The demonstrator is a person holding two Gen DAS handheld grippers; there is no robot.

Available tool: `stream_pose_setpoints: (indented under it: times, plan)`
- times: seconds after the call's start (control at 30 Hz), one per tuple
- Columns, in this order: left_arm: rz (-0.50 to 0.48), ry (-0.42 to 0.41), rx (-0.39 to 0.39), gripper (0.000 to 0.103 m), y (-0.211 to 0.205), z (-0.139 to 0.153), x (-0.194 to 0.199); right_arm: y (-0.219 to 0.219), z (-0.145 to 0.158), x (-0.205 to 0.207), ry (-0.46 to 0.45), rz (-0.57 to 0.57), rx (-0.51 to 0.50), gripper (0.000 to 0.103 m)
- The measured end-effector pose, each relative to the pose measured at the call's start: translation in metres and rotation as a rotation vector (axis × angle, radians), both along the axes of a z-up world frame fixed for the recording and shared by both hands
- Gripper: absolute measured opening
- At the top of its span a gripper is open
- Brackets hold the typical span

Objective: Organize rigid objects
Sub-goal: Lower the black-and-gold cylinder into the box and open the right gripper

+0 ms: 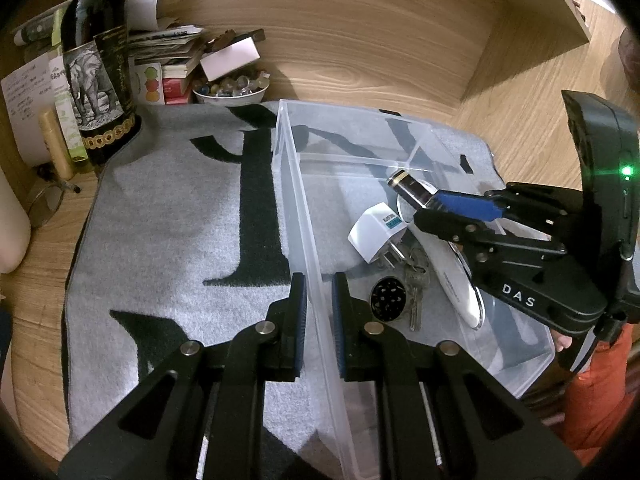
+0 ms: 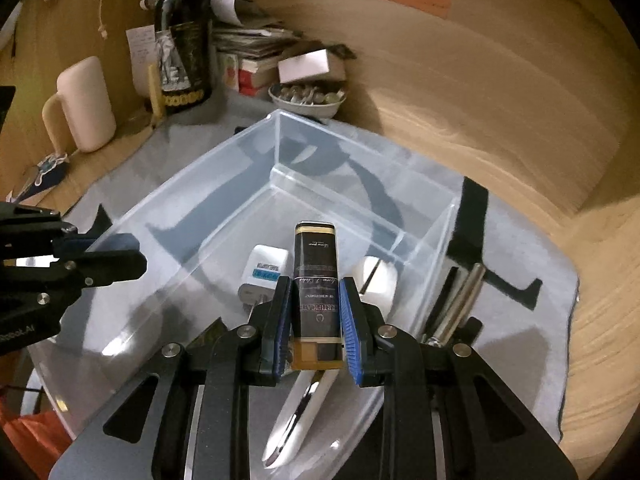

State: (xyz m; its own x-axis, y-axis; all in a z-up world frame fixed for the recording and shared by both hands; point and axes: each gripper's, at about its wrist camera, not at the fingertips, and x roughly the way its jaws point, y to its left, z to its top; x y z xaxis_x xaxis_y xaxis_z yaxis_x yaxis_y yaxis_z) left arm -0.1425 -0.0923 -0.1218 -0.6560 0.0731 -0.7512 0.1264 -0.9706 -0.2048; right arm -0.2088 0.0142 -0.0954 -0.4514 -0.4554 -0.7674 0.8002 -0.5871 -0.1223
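My right claw (image 2: 316,320) squeezes the small black box (image 2: 316,280) by its flat sides, up over the clear bin (image 1: 296,184), and it looks hard, light and smooth, while my left claw (image 1: 319,292) sits narrow around the bin's wall.

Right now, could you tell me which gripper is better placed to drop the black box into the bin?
The right gripper: it already holds the black box over the bin. The left gripper straddles the bin's near wall, so it probably steadies the bin.
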Motion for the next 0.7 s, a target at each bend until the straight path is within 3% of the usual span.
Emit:
stream_pose_setpoints:
  times: [0.13, 0.2, 0.27, 0.4, 0.7]
  plan:
    - [0.000, 0.000, 0.001, 0.012, 0.000, 0.000, 0.000, 0.001, 0.002, 0.000, -0.007, -0.003, -0.016, 0.022]
    - [0.000, -0.001, 0.001, 0.012, 0.000, 0.000, 0.000, 0.004, 0.004, -0.001, -0.006, -0.015, -0.031, 0.026]
    - [0.001, 0.000, -0.001, 0.012, 0.000, 0.000, 0.000, 0.007, 0.008, -0.001, -0.003, -0.029, -0.055, 0.037]
    - [0.002, -0.001, 0.002, 0.012, 0.000, -0.001, 0.000, 0.020, 0.021, -0.002, 0.023, -0.064, -0.097, 0.042]
    - [0.009, -0.005, 0.004, 0.012, 0.000, -0.001, -0.001, 0.078, 0.042, -0.017, 0.057, -0.244, -0.181, 0.049]
